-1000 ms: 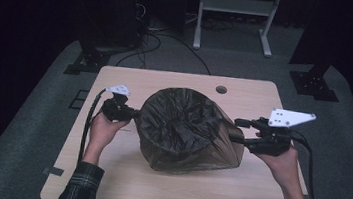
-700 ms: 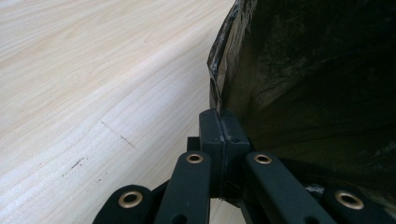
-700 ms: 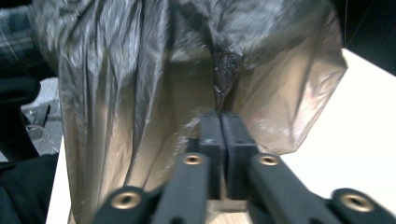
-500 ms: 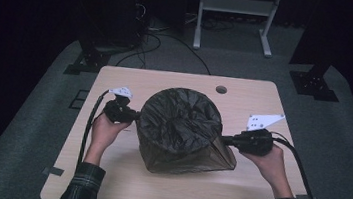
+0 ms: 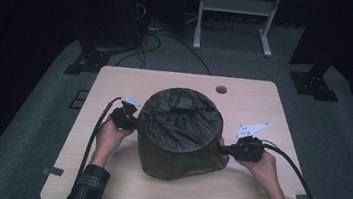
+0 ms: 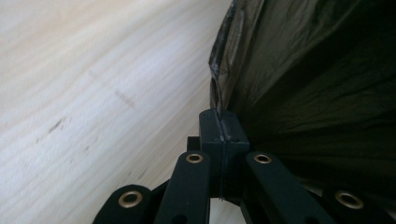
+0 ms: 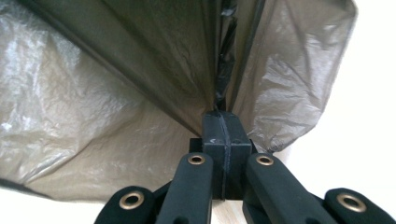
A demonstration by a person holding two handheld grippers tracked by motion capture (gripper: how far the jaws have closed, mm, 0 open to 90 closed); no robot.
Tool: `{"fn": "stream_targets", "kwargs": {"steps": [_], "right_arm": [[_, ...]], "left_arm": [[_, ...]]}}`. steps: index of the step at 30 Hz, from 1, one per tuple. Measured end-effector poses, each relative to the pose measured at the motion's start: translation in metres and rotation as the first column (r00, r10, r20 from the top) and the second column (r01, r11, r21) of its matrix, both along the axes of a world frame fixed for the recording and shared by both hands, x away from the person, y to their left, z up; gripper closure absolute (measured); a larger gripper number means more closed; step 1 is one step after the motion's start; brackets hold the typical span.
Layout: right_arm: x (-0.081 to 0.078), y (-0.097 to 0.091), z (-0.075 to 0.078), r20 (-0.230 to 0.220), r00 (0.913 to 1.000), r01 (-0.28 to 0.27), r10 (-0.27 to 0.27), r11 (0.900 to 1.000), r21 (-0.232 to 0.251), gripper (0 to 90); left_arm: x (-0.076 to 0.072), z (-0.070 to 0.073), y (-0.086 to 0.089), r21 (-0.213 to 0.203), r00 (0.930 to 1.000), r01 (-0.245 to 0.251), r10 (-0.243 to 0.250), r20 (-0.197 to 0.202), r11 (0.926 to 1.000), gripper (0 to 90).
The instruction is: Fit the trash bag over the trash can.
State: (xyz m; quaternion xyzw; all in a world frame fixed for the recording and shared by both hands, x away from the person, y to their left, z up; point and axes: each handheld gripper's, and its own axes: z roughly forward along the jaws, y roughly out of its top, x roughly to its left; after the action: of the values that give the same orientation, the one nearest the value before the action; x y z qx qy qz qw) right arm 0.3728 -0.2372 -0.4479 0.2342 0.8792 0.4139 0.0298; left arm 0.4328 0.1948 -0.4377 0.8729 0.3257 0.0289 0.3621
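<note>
While the dark olive, thin plastic bag (image 5: 179, 132) stands puffed up like a drum at the middle of the pale wooden tabletop (image 5: 260, 96), it lies directly between the two tools.

Left gripper (image 5: 127, 119): at nine o'clock of the bag, jaws pressed together on a fold of the film at the bag's side; seen close in the left gripper view (image 6: 223, 135), with the pinched edge running up from the jaws.

Right gripper (image 5: 224, 148): at three o'clock, lower on the bag near its base, jaws likewise clamped on a gathered pleat (image 7: 223, 135); these jaws have just been closing, with film between them.

Key relation: the bag's bulk spans from one grip to the other, its axis upright, both hands equally near, the right one sitting lower; any coming pull likely works across the nine-to-three line.

Unclear: whether anything is inside the bag; where its mouth lies, possibly underneath; how much film each pinch holds. A small round hole (image 5: 221, 89) marks the tabletop at twelve o'clock.
</note>
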Motion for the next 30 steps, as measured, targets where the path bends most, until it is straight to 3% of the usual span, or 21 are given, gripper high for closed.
{"fn": "stream_targets", "kwargs": {"steps": [5,6,8,9,13,18,21,25,30], "right_arm": [[0.001,-0.004,-0.001,0.007,0.9998,0.017,-0.017,0.9997,0.017,89.8],[0.000,-0.006,0.002,0.021,0.9995,0.023,-0.024,0.9995,0.023,86.0],[0.001,-0.009,0.007,0.027,0.9987,0.043,-0.044,0.9982,0.043,73.0],[0.001,-0.010,0.010,0.030,0.9982,0.051,-0.053,0.9974,0.052,71.4],[0.001,-0.017,0.022,0.041,0.9950,0.087,-0.091,0.9924,0.087,51.3],[-0.002,-0.027,0.040,0.075,0.9894,0.115,-0.124,0.9859,0.122,26.0],[-0.005,-0.029,0.050,0.083,0.9878,0.120,-0.131,0.9848,0.125,15.7],[-0.008,-0.030,0.061,0.101,0.9882,0.100,-0.115,0.9848,0.142,10.2],[-0.011,-0.029,0.079,0.135,0.9855,0.083,-0.102,0.9868,0.139,10.2]], "left_arm": [[-0.002,0.002,0.005,-0.065,0.9999,-0.001,0.002,0.015,0.9979,89.8],[-0.002,0.004,0.006,-0.072,0.9997,-0.004,0.006,0.024,0.9974,86.4],[-0.004,0.010,0.009,-0.090,0.9984,-0.016,0.021,0.052,0.9958,77.2],[-0.005,0.012,0.011,-0.100,0.9975,-0.028,0.034,0.061,0.9946,72.0],[-0.010,0.020,0.018,-0.099,0.9935,-0.051,0.060,0.096,0.9938,40.9],[-0.022,0.026,0.032,-0.084,0.9883,-0.057,0.068,0.136,0.9949,17.0],[-0.028,0.026,0.042,-0.099,0.9874,-0.069,0.082,0.135,0.9926,3.5],[-0.040,0.027,0.052,-0.108,0.9891,-0.034,0.049,0.139,0.9935,0.0],[-0.061,0.026,0.057,-0.062,0.9891,0.022,-0.013,0.147,0.9978,0.0]]}}
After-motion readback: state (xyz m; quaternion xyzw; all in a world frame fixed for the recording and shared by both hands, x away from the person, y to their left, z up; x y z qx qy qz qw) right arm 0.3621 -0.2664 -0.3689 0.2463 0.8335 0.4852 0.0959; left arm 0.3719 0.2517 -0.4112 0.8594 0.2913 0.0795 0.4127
